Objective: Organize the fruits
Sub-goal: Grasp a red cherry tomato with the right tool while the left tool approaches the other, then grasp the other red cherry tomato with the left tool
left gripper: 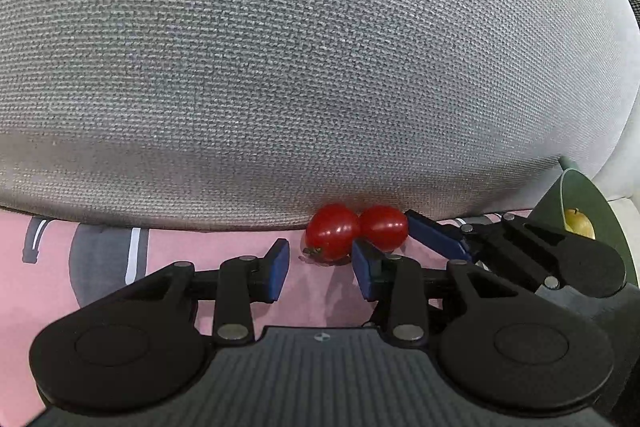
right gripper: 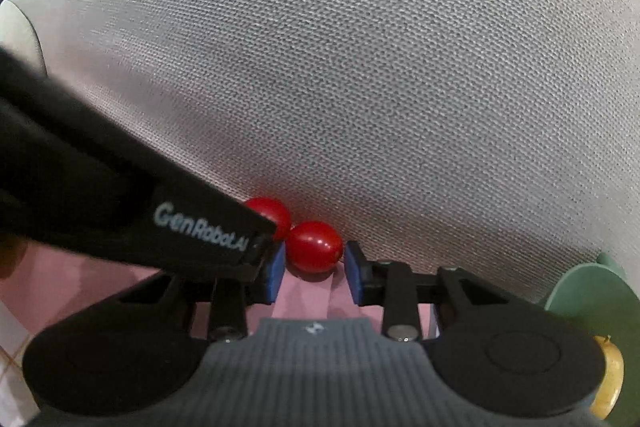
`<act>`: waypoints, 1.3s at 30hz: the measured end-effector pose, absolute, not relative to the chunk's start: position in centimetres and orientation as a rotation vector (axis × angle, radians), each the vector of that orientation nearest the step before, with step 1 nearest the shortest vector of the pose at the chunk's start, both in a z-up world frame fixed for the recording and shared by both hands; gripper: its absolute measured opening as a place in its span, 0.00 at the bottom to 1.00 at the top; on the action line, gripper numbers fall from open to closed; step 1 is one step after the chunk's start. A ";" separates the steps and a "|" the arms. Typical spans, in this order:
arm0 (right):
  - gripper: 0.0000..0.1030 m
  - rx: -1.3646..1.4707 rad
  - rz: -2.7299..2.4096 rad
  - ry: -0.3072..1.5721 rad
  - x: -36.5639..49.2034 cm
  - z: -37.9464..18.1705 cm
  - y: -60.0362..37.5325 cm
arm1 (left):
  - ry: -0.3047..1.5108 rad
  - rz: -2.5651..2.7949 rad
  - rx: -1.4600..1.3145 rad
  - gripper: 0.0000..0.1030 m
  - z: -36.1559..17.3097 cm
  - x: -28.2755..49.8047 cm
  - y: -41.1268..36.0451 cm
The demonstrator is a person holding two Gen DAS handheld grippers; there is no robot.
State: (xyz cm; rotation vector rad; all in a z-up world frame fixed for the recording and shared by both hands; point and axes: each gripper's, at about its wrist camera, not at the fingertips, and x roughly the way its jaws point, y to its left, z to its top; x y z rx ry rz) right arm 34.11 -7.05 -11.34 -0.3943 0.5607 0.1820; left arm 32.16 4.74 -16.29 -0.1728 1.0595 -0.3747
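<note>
Two red cherry tomatoes lie side by side on the pink cloth, against a grey cushion. In the left wrist view the left tomato point(left gripper: 331, 231) sits just ahead of my open left gripper point(left gripper: 320, 269), and the right tomato point(left gripper: 385, 227) sits beyond its right finger. My right gripper shows there too point(left gripper: 436, 241), coming in from the right. In the right wrist view my right gripper point(right gripper: 314, 273) is open with the right tomato point(right gripper: 315, 246) between its fingertips. The left tomato point(right gripper: 269, 214) is partly hidden behind the left gripper's black body.
A large grey woven cushion point(left gripper: 300, 67) fills the background right behind the tomatoes. A green bowl point(left gripper: 588, 199) with a yellow fruit point(left gripper: 578, 223) stands at the right; it also shows in the right wrist view point(right gripper: 588, 291). The pink cloth point(left gripper: 180, 247) has grey and white print.
</note>
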 end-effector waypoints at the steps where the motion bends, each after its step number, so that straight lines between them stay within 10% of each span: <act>1: 0.26 -0.401 0.171 0.556 34.0 -11.4 -7.0 | 1.062 -0.380 -0.174 0.40 -16.4 32.2 4.8; 39: 0.26 -0.491 0.145 0.430 26.6 -12.6 -8.1 | 0.990 -0.297 -0.209 0.30 -12.6 30.0 2.2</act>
